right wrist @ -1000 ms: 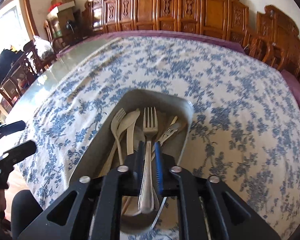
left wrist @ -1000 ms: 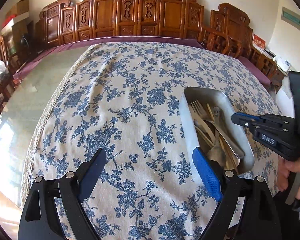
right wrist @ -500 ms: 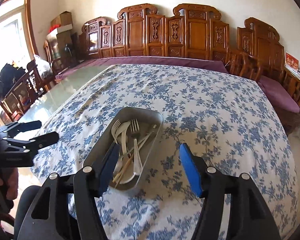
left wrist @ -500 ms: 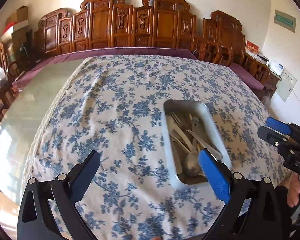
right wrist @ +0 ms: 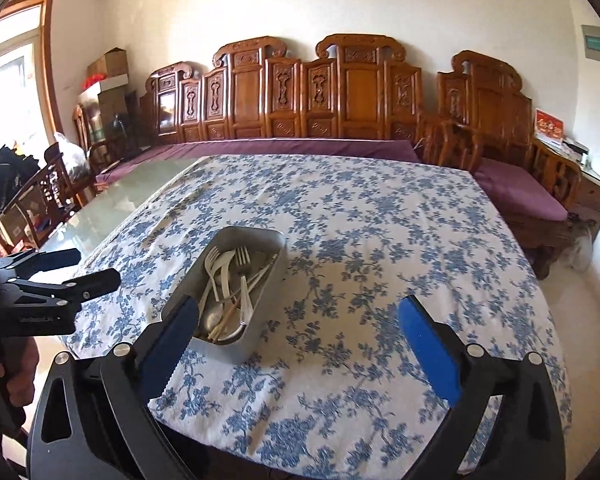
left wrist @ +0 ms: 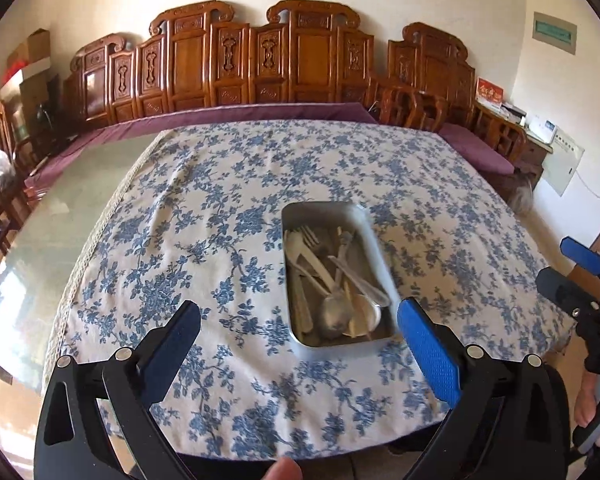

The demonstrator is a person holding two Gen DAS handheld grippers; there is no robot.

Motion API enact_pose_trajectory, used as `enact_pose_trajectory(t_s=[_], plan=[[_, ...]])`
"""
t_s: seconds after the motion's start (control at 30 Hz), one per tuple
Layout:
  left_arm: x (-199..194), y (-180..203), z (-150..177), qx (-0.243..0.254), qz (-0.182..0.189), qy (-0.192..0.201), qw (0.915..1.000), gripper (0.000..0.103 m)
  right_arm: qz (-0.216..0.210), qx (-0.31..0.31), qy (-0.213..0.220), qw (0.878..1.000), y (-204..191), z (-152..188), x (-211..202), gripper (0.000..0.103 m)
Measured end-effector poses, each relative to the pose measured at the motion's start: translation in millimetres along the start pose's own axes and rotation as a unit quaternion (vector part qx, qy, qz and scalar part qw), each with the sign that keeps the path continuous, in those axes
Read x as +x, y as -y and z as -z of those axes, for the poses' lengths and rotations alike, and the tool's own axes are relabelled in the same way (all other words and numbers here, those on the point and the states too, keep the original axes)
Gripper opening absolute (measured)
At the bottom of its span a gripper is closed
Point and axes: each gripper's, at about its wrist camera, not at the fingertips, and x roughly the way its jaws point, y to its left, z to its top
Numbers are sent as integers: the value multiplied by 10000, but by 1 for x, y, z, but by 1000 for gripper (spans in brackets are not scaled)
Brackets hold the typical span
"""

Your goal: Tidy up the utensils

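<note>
Utensils (left wrist: 332, 280) lie heaped in a metal tray (left wrist: 296, 332) on the blue-flowered tablecloth (left wrist: 204, 216): forks, a spoon, pale pieces, crossing one another. My left claw (left wrist: 300, 340) hangs near the table's front edge, jaws spread wide, nothing in them, tray just ahead. My right claw (right wrist: 300, 336) also gapes wide and empty, its left finger overlapping the tray's near corner in view; contact uncertain.

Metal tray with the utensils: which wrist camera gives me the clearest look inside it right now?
The left wrist view: it looks down into the metal tray, so forks and spoons lie in plain sight, unobstructed. In the right wrist view the tray sits more side-on, and the right gripper finger overlaps its near corner.
</note>
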Motion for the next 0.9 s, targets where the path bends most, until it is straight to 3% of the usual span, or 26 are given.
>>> enact_pose_trajectory(t_s=[0.5,0.9], plan=[[-94,43,-8,252,-139,838,9961,95,191,171,769,9967,2,-16,-88,100],[-151,55,-23,165,-66,1344,9908,95,349,53,1415,9893,-9,-37,-143,100]])
